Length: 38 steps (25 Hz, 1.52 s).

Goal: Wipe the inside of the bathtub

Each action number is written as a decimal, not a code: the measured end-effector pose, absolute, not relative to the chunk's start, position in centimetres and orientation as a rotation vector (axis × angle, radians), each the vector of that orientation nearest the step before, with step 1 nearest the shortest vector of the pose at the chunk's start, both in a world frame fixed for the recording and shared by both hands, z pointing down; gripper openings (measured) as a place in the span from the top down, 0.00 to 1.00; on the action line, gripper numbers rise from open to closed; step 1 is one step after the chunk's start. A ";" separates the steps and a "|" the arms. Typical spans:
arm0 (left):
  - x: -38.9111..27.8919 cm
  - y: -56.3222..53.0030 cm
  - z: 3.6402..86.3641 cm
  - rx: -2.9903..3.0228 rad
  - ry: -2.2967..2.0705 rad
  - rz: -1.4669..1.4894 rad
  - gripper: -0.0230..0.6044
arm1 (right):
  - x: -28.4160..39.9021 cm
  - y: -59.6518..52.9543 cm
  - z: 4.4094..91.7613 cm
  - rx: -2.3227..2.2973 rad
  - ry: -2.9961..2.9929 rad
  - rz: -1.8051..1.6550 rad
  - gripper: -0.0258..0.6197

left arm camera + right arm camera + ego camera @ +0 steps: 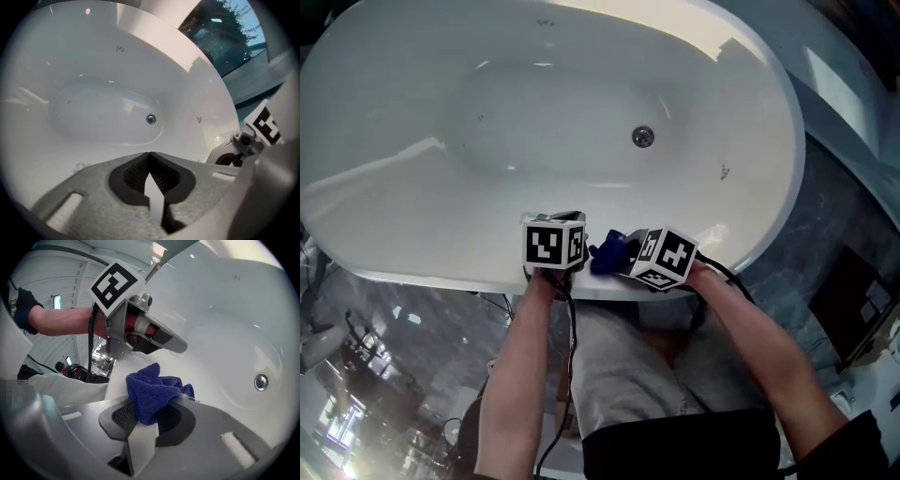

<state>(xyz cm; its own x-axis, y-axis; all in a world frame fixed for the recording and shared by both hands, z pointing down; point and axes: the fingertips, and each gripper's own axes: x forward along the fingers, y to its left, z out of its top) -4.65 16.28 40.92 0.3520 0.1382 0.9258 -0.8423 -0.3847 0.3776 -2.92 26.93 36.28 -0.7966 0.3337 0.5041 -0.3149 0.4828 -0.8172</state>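
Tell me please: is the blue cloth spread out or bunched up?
Bunched up. The blue cloth is a crumpled wad with folds, pinched between the jaws of the right claw.

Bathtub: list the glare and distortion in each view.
Head view: sunlight washes out the far rim of the bathtub. Left gripper view: the fisheye lens bends its rim, and the corners are black. Right gripper view: same bending, but the cloth is sharp.

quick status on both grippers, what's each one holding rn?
Left gripper: closed, empty.
Right gripper: closed on the blue cloth.
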 end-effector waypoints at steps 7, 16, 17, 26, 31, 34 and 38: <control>-4.2 18.1 38.8 1.619 -0.637 1.243 0.96 | -2.0 28.1 33.4 -0.022 -2.122 1.319 0.83; -3.2 18.3 38.5 1.628 -0.623 1.230 0.96 | -1.9 28.2 32.6 -0.054 -2.139 1.326 0.83; -3.0 18.2 38.5 1.623 -0.624 1.223 0.96 | -1.8 28.1 32.7 -0.069 -2.143 1.307 0.83; -1.8 14.8 39.8 1.605 -0.632 1.134 0.96 | 1.8 21.9 35.2 0.071 -2.136 1.260 0.84; 0.1 11.9 41.2 1.625 -0.639 1.139 0.96 | 5.6 15.9 38.4 0.167 -2.147 1.202 0.84; 2.6 11.6 43.7 1.605 -0.625 1.125 0.96 | 8.7 13.3 41.7 0.243 -2.109 1.208 0.84; 5.6 12.7 47.9 1.573 -0.595 1.094 0.96 | 11.4 12.2 47.1 0.258 -2.039 1.239 0.84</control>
